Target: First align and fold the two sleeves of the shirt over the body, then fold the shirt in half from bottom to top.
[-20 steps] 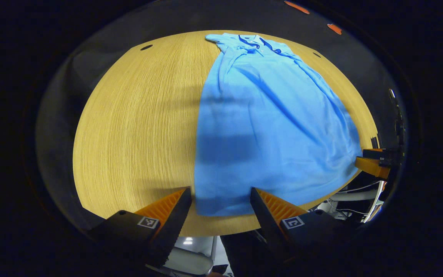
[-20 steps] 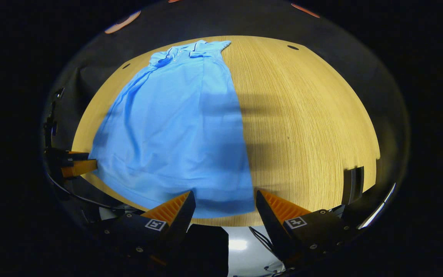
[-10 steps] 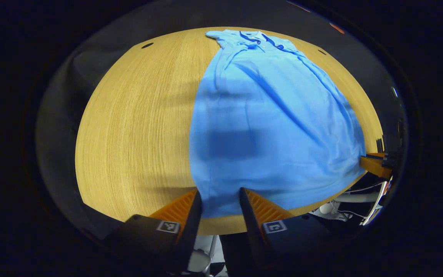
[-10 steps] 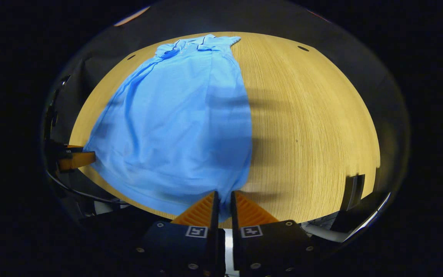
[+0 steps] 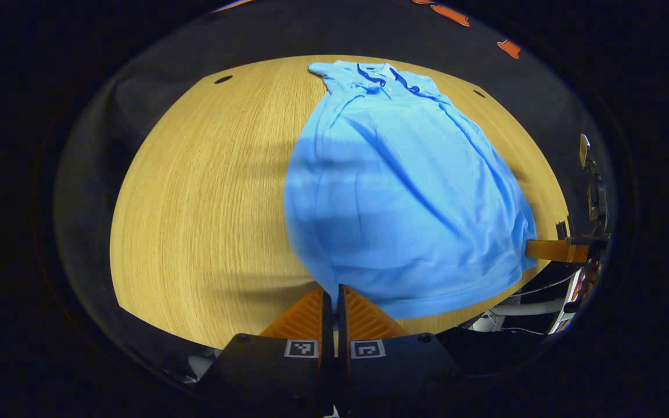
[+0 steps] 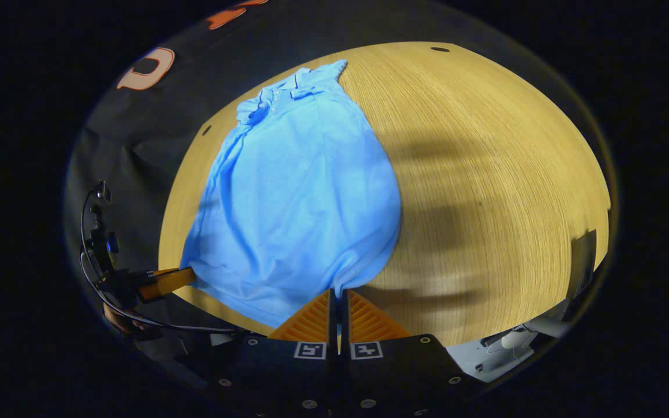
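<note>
Blue shirt (image 5: 404, 191) runs lengthwise toward twelve o'clock, collar far; we hold each hem corner clamped in left gripper (image 5: 330, 299) and right gripper (image 6: 338, 301).

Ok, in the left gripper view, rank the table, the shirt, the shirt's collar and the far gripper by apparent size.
1. Table
2. Shirt
3. Collar and right gripper: both look small and about alike. The gripper sits at the distorted edge, partly cut off, so I won't rank those two.
</note>
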Motion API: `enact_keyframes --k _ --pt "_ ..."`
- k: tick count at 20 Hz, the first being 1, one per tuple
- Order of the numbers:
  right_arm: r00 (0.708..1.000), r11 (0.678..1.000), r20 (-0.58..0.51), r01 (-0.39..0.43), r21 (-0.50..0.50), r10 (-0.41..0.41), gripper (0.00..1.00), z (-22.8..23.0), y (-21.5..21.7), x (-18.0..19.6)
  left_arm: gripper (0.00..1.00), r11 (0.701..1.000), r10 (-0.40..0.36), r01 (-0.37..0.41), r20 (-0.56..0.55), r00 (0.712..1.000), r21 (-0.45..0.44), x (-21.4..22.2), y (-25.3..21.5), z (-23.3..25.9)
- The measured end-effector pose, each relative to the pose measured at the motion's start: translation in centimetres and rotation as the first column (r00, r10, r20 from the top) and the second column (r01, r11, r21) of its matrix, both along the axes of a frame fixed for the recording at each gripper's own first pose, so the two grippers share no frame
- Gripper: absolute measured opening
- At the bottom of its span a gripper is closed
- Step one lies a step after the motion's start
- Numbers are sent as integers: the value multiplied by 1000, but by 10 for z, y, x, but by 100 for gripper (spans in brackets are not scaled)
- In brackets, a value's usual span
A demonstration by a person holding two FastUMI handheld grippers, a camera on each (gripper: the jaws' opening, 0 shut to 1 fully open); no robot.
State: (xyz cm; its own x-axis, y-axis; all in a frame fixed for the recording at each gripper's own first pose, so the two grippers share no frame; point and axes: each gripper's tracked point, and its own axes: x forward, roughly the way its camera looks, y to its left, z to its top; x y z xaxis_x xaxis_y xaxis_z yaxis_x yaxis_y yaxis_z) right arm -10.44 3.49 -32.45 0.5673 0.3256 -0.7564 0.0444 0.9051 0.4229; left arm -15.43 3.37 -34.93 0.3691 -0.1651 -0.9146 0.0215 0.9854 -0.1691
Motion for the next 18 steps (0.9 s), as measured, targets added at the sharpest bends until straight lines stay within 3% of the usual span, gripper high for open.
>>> enact_keyframes --k 8,14,18 --pt "986 993 160 28 112 -46 1 57 -6 37 6 1000 5 -2 180 984 -19 61 -4 61" --pt "962 985 259 42 166 -84 1 101 -2 83 6 998 -39 50 290 956 -30 114 -4 91" --pt "934 977 339 39 209 -110 1 134 0 113 6 997 -28 53 339 940 -64 151 -2 107"
